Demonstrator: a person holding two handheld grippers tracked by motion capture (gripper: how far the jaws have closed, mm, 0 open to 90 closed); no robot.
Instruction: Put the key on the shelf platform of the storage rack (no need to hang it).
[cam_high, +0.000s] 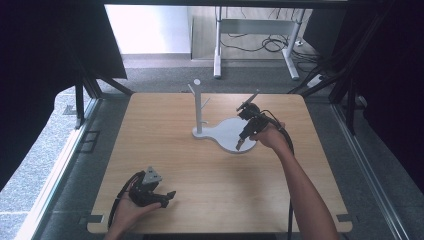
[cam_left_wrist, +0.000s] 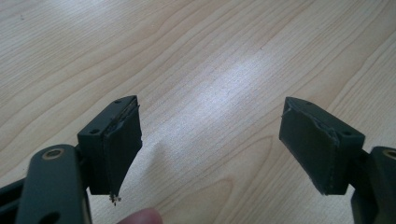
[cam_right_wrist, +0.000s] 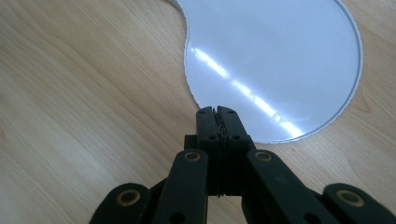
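Your right gripper (cam_right_wrist: 217, 111) has its jaws pressed fully together, pad against pad, with nothing between them; in the right gripper view the closed tips sit over the near edge of the white stand base (cam_right_wrist: 275, 60), and whether they touch it cannot be told. Your left gripper (cam_left_wrist: 210, 140) has its jaws spread wide, and between the two black pads (cam_left_wrist: 122, 149) there is bare wooden table (cam_left_wrist: 210, 70) alone; it holds nothing. The stand (cam_high: 200, 107) is a white upright post with short side pegs and a round knob on top, fixed at one end of a flat, glossy base whose wider round lobe lies toward your right hand. It stands upright on the far half of the table (cam_high: 210, 175), slightly right of centre. In the high view your right gripper (cam_high: 239, 146) points down and toward you over the round lobe of the base, with your right hand (cam_high: 270, 136) gripping it from the right and the forearm running in from the bottom right corner of the table. Your left gripper (cam_high: 169, 197) lies low at the near left edge, cradled in your upturned left hand (cam_high: 132, 205), well apart from the stand, jaws pointing to the right.
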